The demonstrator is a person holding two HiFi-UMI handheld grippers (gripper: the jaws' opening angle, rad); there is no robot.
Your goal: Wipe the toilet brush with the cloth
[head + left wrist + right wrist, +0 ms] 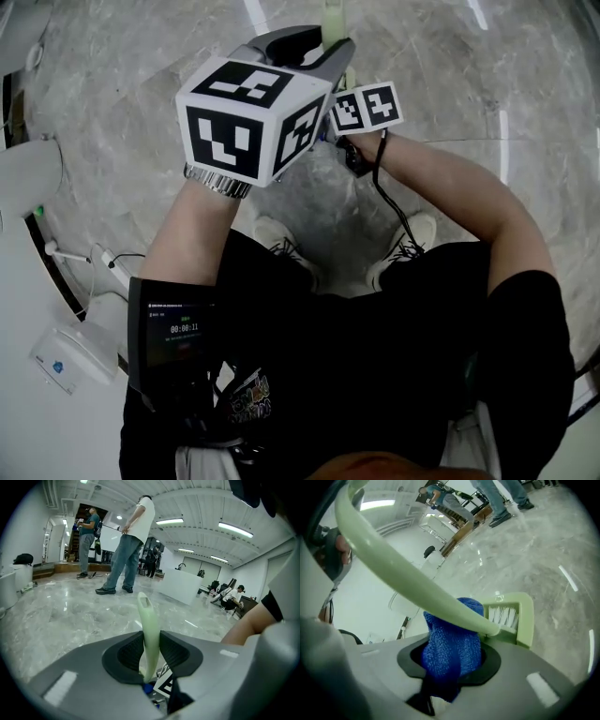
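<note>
- Grey marbled floor (469, 75) fills the open hall, with strip lights on the white ceiling and a white counter (183, 585) further back
- Two standing people (129, 541) are near the middle of the left gripper view, and a seated person (234, 597) is at the far right
- From the head view, the person's white shoes (412, 234) rest on the floor below both raised forearms, and a metal watch band (217, 181) circles the left wrist
- A dark screen (173, 333) sits by the left elbow
- The left claw (151, 641) is clamped on the pale green handle of the toilet brush (146, 616); the handle stands up between the two black pads, and its tip has a small slot
- The right claw (450, 667) is closed on a bunched blue cloth (452, 634) that bulges up out of the jaws
- In the right gripper view the handle runs from upper left down to the brush head (511, 618), a pale green frame with white bristles
- The cloth presses against the underside of the handle, just behind the head
- Both marker cubes are close together in front of the person's chest, the left one larger in the head view
</note>
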